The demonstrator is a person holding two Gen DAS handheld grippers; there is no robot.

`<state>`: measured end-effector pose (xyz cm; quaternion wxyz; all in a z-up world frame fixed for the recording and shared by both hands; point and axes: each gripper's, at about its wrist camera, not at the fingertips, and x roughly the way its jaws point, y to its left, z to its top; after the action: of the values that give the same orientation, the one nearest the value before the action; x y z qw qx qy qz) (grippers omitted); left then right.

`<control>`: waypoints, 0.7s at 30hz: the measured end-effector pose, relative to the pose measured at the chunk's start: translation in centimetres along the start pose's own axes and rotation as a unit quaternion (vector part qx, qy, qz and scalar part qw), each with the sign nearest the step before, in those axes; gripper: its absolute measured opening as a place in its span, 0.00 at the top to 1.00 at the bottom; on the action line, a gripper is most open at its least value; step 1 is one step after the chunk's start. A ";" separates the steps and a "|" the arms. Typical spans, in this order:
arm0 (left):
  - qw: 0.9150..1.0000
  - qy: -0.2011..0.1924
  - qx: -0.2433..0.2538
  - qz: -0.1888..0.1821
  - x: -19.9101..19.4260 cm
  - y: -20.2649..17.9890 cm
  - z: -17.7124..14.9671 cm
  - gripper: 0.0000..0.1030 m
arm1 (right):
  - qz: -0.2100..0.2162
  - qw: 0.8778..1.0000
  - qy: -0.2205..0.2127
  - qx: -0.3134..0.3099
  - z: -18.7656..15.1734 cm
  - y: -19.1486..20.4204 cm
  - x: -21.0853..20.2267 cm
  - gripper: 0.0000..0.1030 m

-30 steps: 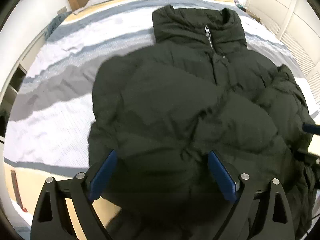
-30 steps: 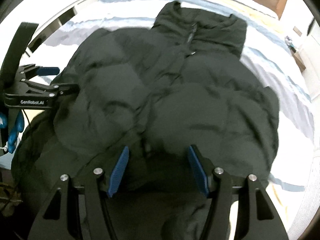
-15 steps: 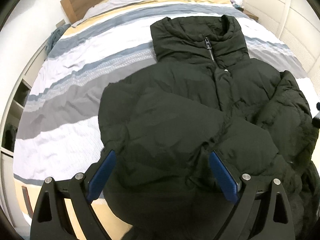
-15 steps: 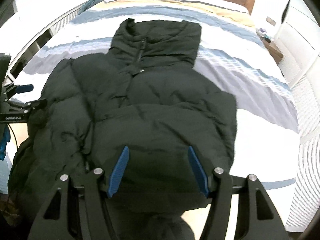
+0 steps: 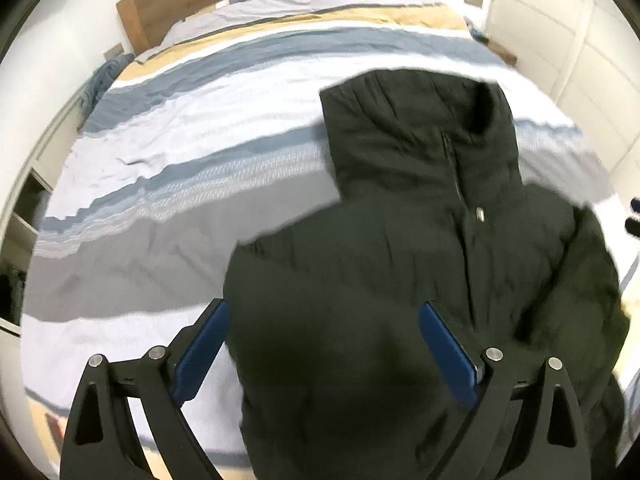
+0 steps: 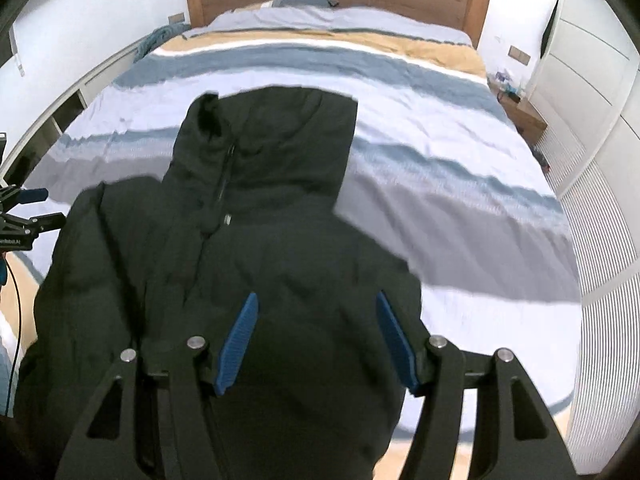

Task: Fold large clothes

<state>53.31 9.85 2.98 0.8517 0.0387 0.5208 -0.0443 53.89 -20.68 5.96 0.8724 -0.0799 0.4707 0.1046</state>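
Both tools farther back from black jacket (image 5: 400,280) on striped bed (image 5: 200,152).

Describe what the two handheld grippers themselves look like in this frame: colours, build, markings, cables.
Both the left gripper and right gripper have black angular finger frames with triangular cut-outs, silver pivot bolts and blue ribbed pads. In the right wrist view the left one shows white lettering, too small to read, and a thin black cable.

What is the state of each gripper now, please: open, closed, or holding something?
Left gripper: fingers wide apart, holding nothing, above the black puffer jacket.
Right gripper: fingers apart, holding nothing, above the same jacket.
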 end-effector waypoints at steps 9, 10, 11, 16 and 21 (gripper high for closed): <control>0.992 0.008 -0.052 -0.117 6.8 3.6 10.4 0.06 | 0.038 0.998 -0.027 0.038 9.8 -3.9 6.3 0.41; 0.991 0.006 -0.054 -0.122 7.8 3.7 11.4 0.06 | 0.042 0.998 -0.028 0.045 10.8 -4.4 7.5 0.41; 0.990 0.004 -0.058 -0.129 8.8 3.8 12.3 0.06 | 0.047 0.997 -0.030 0.052 11.9 -4.9 8.9 0.41; 0.976 0.007 -0.117 -0.182 14.9 4.4 16.1 0.06 | 0.073 0.994 -0.031 0.075 15.1 -6.2 14.6 0.41; 0.960 0.007 -0.178 -0.216 19.5 4.8 18.0 0.06 | 0.105 0.988 -0.026 0.107 16.9 -7.1 19.6 0.41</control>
<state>78.55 11.90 -6.08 0.8113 -0.2266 0.5222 -0.1331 79.84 -21.44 -0.99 0.8723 0.0660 0.4618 0.1466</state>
